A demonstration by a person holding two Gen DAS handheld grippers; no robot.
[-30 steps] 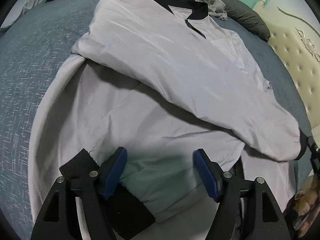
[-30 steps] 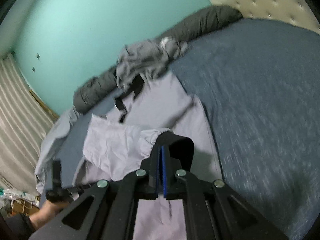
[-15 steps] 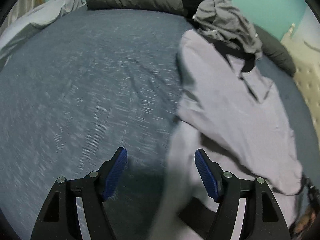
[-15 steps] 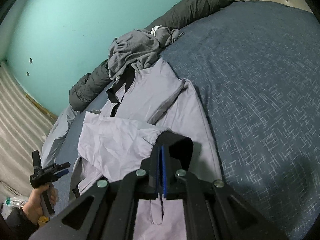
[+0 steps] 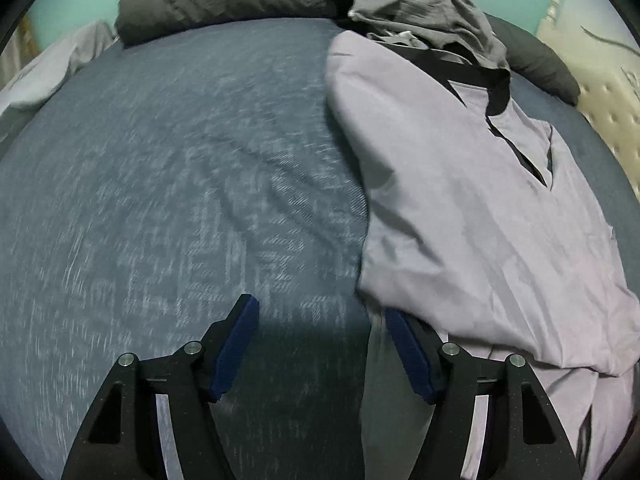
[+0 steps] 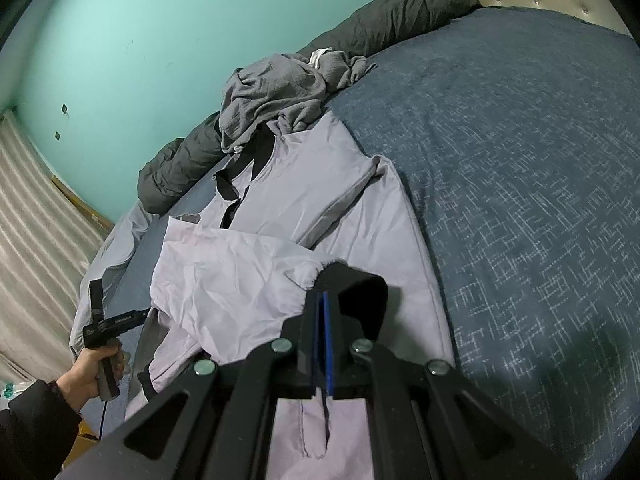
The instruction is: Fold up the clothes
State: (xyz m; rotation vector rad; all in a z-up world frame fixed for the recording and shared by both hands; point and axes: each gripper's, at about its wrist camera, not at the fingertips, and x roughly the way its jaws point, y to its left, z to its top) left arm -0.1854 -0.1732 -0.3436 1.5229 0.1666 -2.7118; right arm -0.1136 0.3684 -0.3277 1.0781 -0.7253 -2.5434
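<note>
The lilac jacket [image 6: 304,216] lies flat on the blue bed [image 6: 520,160], its long axis running from the black collar at 11 o'clock toward the hem near the camera; one sleeve is drawn across the body, and its black cuff [image 6: 356,292] is clamped in the right tool [image 6: 323,344], whose jaws are together. The left tool [image 5: 322,344] hangs with jaws apart over the bed, the jacket's edge just at its 3 o'clock (so it is also near). I can read no brand or writing.
</note>
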